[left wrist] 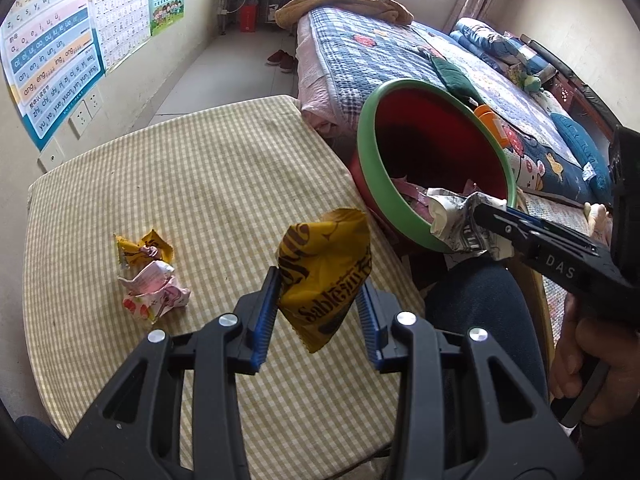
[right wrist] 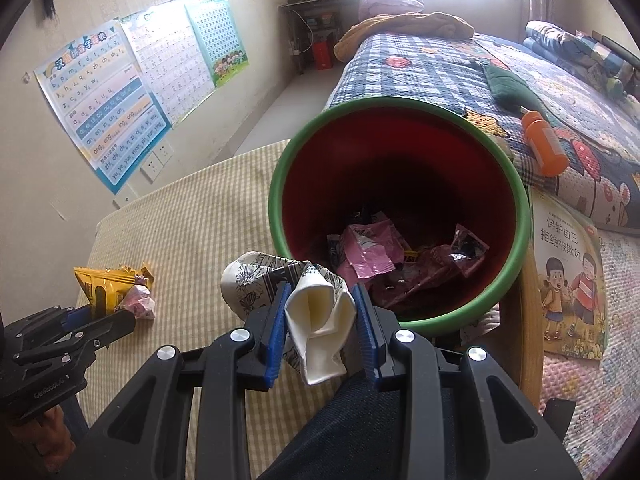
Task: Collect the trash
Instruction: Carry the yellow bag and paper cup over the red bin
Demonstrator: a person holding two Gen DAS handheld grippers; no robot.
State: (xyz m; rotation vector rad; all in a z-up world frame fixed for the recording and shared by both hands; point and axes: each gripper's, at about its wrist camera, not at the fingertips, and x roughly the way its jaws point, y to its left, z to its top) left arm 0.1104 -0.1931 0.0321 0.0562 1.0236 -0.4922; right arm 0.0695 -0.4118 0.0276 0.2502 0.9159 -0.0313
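Both tongs are loaded: left gripper (left wrist: 320,304) pinches a yellow wrapper (left wrist: 324,268) above the table (left wrist: 200,168), right gripper (right wrist: 320,328) pinches a crumpled paper cup (right wrist: 316,320) beside the bin (right wrist: 400,320). I judge both feather-light and crushable; folds grip best.

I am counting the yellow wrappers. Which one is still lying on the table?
The crumpled yellow wrapper beside the pink-and-white wrapper lies on the table; the other yellow wrapper is held up by the left gripper.

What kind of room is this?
Most likely a child's bedroom at home: a bed under a patchwork quilt, pinyin learning posters on the wall, and a children's picture book.
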